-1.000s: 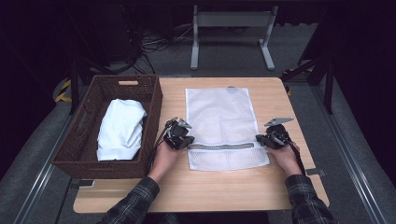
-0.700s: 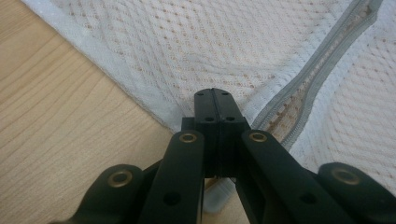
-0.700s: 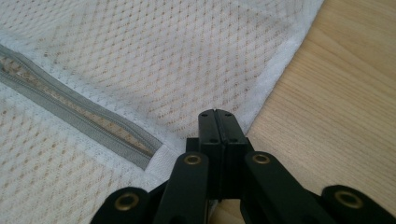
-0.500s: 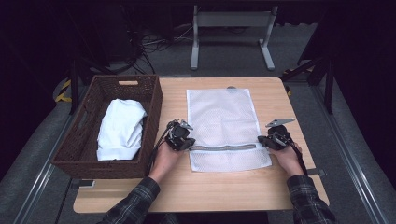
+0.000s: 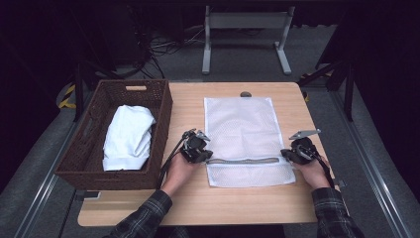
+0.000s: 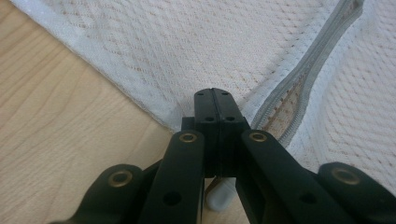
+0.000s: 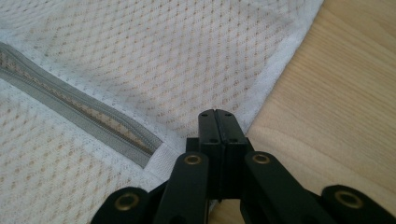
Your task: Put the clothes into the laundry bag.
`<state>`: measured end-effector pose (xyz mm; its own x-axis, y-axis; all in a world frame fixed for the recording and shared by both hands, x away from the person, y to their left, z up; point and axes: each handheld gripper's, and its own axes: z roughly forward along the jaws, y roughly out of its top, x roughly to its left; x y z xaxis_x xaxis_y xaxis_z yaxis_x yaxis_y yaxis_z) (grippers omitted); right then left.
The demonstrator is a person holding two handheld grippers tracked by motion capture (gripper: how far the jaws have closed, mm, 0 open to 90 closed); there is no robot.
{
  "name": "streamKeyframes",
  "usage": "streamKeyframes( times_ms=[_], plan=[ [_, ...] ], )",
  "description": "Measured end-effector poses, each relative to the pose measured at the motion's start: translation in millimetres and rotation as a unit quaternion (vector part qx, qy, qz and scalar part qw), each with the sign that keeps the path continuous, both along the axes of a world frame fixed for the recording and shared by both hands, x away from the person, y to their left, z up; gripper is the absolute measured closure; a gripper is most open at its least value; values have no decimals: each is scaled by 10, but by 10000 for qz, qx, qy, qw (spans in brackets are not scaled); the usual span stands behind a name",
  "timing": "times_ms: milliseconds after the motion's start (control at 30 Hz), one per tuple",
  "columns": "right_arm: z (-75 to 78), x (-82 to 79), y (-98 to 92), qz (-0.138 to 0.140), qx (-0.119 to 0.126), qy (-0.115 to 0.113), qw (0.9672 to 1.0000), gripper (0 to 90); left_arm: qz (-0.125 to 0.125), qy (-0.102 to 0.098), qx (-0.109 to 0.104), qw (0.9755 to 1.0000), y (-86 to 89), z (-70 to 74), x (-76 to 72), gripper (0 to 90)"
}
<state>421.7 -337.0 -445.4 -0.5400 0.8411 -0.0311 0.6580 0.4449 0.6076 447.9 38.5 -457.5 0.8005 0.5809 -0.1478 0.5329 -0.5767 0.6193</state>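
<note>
While both grippers sit at the near end of the mesh bag (image 5: 246,139), their jaws are pressed fully together, each at one side edge of the bag beside an end of its grey zipper (image 5: 242,160). Whether a fold of mesh is pinched between them cannot be told. The left gripper (image 5: 200,154) rests at the bag's left edge, the right gripper (image 5: 289,154) at its right edge, and the bag lies flat on the counter (image 5: 188,198) between them. In the left gripper view the zipper (image 6: 299,88) gapes a little, showing wood through the slit, so the bag looks at least partly unzipped. Further left stands a wicker basket (image 5: 94,168) with a folded white cloth (image 5: 128,136) inside it. Judging by this, the work is at an early stage: the bag is flat and seemingly empty, and the cloth is not yet in it.
</note>
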Motion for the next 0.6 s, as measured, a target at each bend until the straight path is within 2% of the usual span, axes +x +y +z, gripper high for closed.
streamKeyframes(
  times_ms=[600],
  plan=[
    [21,-215,-344,-450,40,142,9989,900,-470,117,-10,9988,-373,11,-154,900]
  ],
)
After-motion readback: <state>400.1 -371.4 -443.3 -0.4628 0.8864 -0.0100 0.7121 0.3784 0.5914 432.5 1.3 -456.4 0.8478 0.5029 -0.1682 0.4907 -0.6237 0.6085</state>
